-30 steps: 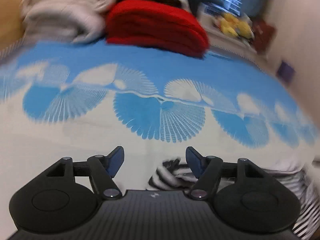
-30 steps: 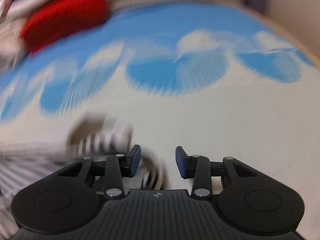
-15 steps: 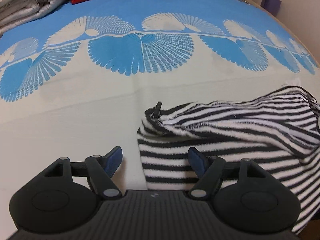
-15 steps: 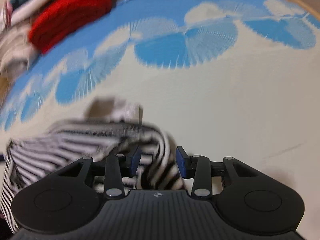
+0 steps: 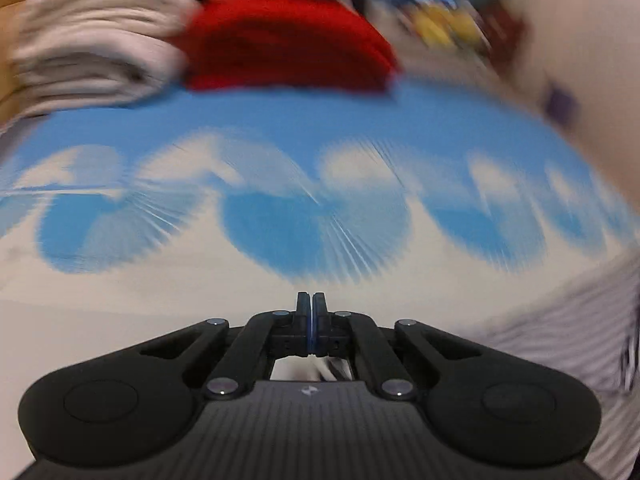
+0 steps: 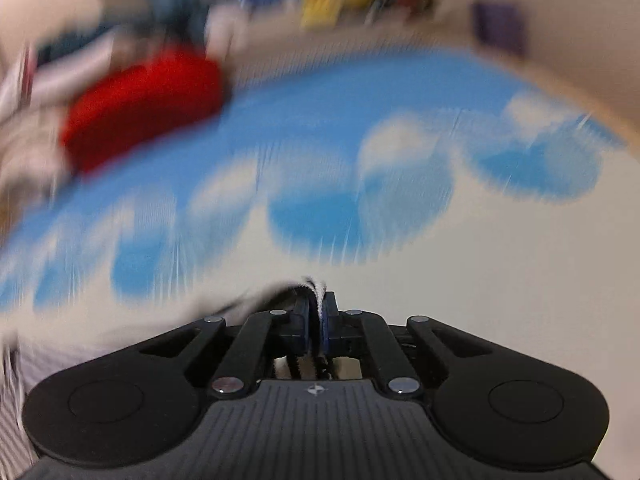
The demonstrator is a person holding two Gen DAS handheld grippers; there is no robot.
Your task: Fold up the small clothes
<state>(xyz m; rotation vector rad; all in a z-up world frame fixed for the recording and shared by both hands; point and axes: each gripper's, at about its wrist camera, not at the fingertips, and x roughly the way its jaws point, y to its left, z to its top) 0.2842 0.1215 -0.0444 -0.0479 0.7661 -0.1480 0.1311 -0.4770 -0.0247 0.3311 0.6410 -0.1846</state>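
A black-and-white striped garment (image 5: 560, 328) lies blurred at the right of the left wrist view, on a blue and cream bedcover (image 5: 320, 140). My left gripper (image 5: 311, 304) has its jaws closing right together, and a bit of the striped cloth shows just behind the pads. In the right wrist view my right gripper (image 6: 318, 308) is closing on a fold of the striped garment (image 6: 316, 286), which sticks up between its pads. More of that cloth trails off to the lower left. Both views are smeared by motion.
A folded red cloth (image 5: 288, 40) and a stack of pale folded blankets (image 5: 92, 52) sit at the far edge of the bedcover. The red cloth (image 6: 144, 112) also shows in the right wrist view. Beyond them are yellow clutter (image 5: 444, 28) and a wall.
Both grippers have gone from open over the striped garment to shut. Both views have tipped up, so the garment is mostly out of sight and the far edge of the bed shows.
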